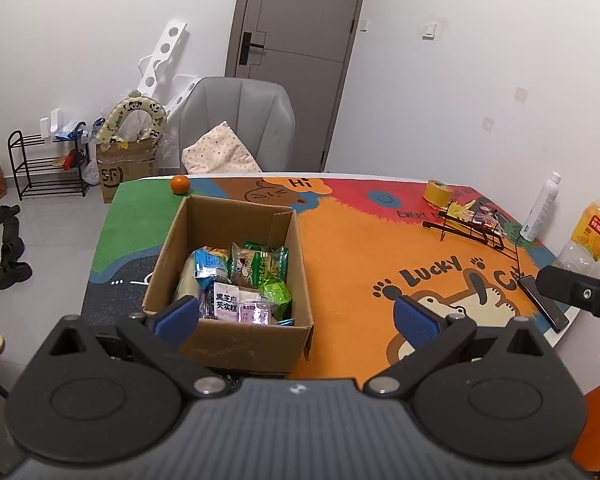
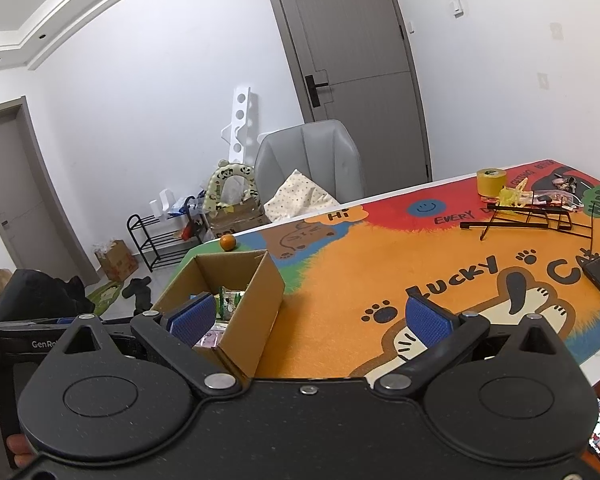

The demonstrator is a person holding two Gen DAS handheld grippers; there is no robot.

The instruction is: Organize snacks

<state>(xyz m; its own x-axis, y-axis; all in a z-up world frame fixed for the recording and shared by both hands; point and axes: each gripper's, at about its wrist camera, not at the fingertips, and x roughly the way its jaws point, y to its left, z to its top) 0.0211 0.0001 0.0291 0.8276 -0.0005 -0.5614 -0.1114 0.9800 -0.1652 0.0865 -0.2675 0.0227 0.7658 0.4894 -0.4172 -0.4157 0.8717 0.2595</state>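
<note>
Only the left wrist view looks down into the cardboard box (image 1: 236, 264), showing snack packets (image 1: 240, 284) piled inside; the right view catches just a sliver. Left gripper (image 1: 296, 316) and right gripper (image 2: 306, 320) both gape, holding nothing. Cartoon mat (image 1: 380, 248) covers the table; grey door (image 2: 352, 40) behind.

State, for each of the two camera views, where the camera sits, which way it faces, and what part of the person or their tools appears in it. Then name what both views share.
Left wrist: sits on the left gripper, looking down over the cardboard box of snack packets; its blue fingers are spread, and the other gripper's tip shows at right.
Right wrist: sits on the right gripper, facing across the cartoon mat; fingers spread, fingertips at lower left.
Shared: box, orange, tape roll, chair, door.
</note>
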